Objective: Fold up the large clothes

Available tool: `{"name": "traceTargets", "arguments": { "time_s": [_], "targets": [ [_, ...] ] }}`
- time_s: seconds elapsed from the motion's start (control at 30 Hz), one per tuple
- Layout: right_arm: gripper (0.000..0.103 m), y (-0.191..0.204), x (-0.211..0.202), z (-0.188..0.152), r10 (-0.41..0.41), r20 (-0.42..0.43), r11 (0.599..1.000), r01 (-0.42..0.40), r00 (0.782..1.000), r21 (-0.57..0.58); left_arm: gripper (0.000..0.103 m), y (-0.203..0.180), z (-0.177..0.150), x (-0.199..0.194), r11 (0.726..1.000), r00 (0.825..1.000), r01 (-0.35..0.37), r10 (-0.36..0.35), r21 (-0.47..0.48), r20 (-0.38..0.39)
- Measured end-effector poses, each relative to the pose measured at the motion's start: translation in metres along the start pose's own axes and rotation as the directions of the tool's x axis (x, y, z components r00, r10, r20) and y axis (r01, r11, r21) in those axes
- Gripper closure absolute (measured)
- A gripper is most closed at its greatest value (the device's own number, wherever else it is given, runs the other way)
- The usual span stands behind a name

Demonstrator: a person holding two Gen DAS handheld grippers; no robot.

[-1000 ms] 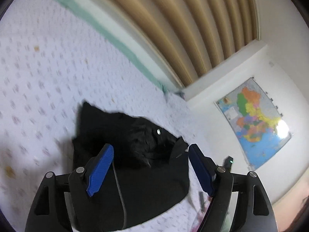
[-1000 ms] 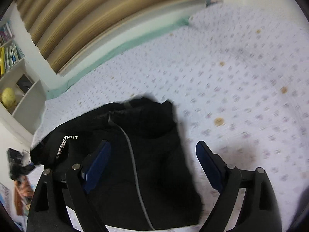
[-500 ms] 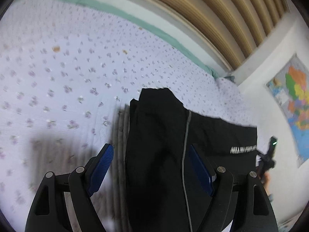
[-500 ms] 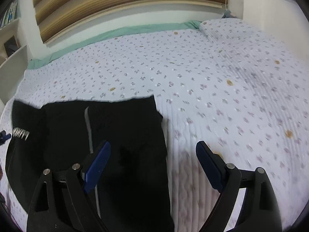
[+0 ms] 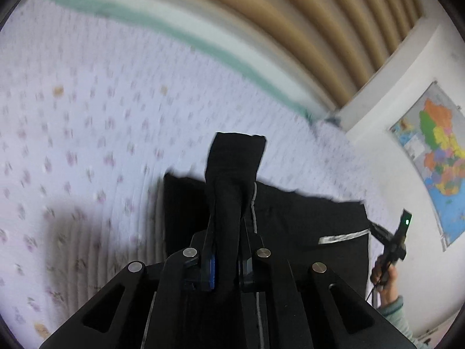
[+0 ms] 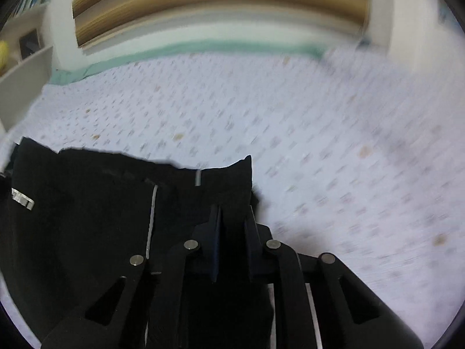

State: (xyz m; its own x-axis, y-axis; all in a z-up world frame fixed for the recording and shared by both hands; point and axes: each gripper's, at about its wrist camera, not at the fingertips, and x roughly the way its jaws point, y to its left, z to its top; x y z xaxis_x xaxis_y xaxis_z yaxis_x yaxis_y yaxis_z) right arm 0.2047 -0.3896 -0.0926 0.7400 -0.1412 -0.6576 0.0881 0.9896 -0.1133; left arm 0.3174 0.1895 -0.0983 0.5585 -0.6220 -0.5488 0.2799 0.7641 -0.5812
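Left wrist view gives me bare bedspread (image 5: 87, 145) leftward, wall (image 5: 407, 87) right. My left gripper (image 5: 226, 250) and right gripper (image 6: 232, 232) each pinch the black garment (image 5: 305, 221).

Soft daylight, motion blur thru-out, fisheye-warped edges, dark vignette.

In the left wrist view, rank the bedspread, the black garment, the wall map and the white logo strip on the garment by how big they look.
1. bedspread
2. black garment
3. wall map
4. white logo strip

The garment, partly hidden by the left gripper, looks bigger through nearness.
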Motion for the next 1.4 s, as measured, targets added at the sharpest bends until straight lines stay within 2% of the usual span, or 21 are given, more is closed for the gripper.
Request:
{"name": "traceTargets", "arguments": {
  "time_s": [0.1,0.17,0.23,0.33,0.4,0.5,0.57,0.7,0.77,0.83,0.87,0.9,1.0,1.07,1.13,1.17,1.2,1.3,1.4],
  "targets": [
    [0.089,-0.012,-0.024,0.022,-0.064,0.072,0.996,0.059,0.995,0.070,0.093,-0.017,0.023,-0.018,1.000,0.995,0.011,-0.009,-0.015,0.104],
    [0.089,-0.013,-0.027,0.035,-0.110,0.088,0.990,0.101,0.990,0.101,0.093,-0.022,0.032,-0.016,1.000,0.991,-0.012,0.015,-0.022,0.129],
    [0.089,-0.009,-0.021,0.044,-0.169,0.079,0.980,0.160,0.982,0.118,0.094,-0.021,0.039,-0.004,0.997,0.989,-0.070,0.073,-0.030,0.127],
    [0.089,0.002,0.009,0.046,-0.240,0.027,0.965,0.235,0.970,0.119,0.093,-0.003,0.036,0.031,0.985,0.984,-0.161,0.165,-0.061,0.066],
    [0.089,0.012,0.040,0.041,-0.269,-0.035,0.956,0.271,0.962,0.111,0.093,0.020,0.027,0.058,0.973,0.978,-0.209,0.210,-0.094,0.003],
    [0.089,0.017,0.090,0.022,-0.272,-0.153,0.954,0.287,0.950,0.082,0.092,0.047,0.013,0.090,0.966,0.977,-0.208,0.198,-0.151,-0.082],
    [0.087,0.017,0.117,0.008,-0.251,-0.226,0.958,0.274,0.941,0.079,0.087,0.058,0.007,0.101,0.965,0.977,-0.202,0.187,-0.165,-0.105],
    [0.076,0.011,0.124,-0.001,-0.232,-0.263,0.961,0.263,0.936,0.091,0.084,0.062,0.005,0.101,0.971,0.980,-0.177,0.160,-0.160,-0.114],
    [0.071,0.006,0.119,-0.003,-0.203,-0.258,0.963,0.240,0.944,0.121,0.083,0.060,0.002,0.091,0.975,0.984,-0.157,0.140,-0.159,-0.112],
    [0.065,-0.005,0.106,-0.005,-0.143,-0.226,0.966,0.186,0.964,0.182,0.073,0.064,0.003,0.079,0.973,0.986,-0.144,0.126,-0.179,-0.110],
    [0.055,-0.011,0.090,-0.007,-0.099,-0.189,0.963,0.141,0.977,0.228,0.069,0.064,0.005,0.068,0.972,0.987,-0.141,0.124,-0.187,-0.098],
    [0.045,-0.014,0.079,-0.006,-0.064,-0.157,0.963,0.103,0.985,0.250,0.068,0.062,0.006,0.054,0.974,0.991,-0.128,0.117,-0.185,-0.068],
    [0.030,-0.012,0.034,0.002,0.019,-0.045,0.964,-0.006,0.999,0.266,0.068,0.046,0.012,0.016,0.982,0.994,-0.105,0.106,-0.155,-0.003],
    [0.029,0.001,0.003,0.011,0.071,0.005,0.966,-0.070,0.997,0.248,0.067,0.027,0.013,-0.004,0.990,0.996,-0.080,0.085,-0.120,0.033],
    [0.029,0.017,-0.015,0.018,0.106,0.012,0.970,-0.106,0.994,0.218,0.063,-0.002,0.011,-0.017,0.995,0.995,-0.079,0.082,-0.059,0.050],
    [0.029,0.033,-0.025,0.022,0.120,0.001,0.975,-0.118,0.993,0.190,0.056,-0.016,0.007,-0.021,0.995,0.995,-0.091,0.092,-0.030,0.047],
    [0.029,0.045,-0.028,0.025,0.133,-0.011,0.977,-0.130,0.991,0.172,0.051,-0.033,0.002,-0.020,0.994,0.994,-0.105,0.105,0.000,0.034],
    [0.029,0.088,-0.033,0.030,0.218,-0.056,0.970,-0.209,0.974,0.126,0.051,-0.070,-0.016,-0.006,0.992,0.994,-0.102,0.104,0.074,-0.019],
    [0.030,0.129,-0.019,0.032,0.240,-0.113,0.969,-0.231,0.964,0.086,0.051,-0.094,-0.034,0.022,0.983,0.989,-0.124,0.134,0.137,-0.066]
  ]
}}
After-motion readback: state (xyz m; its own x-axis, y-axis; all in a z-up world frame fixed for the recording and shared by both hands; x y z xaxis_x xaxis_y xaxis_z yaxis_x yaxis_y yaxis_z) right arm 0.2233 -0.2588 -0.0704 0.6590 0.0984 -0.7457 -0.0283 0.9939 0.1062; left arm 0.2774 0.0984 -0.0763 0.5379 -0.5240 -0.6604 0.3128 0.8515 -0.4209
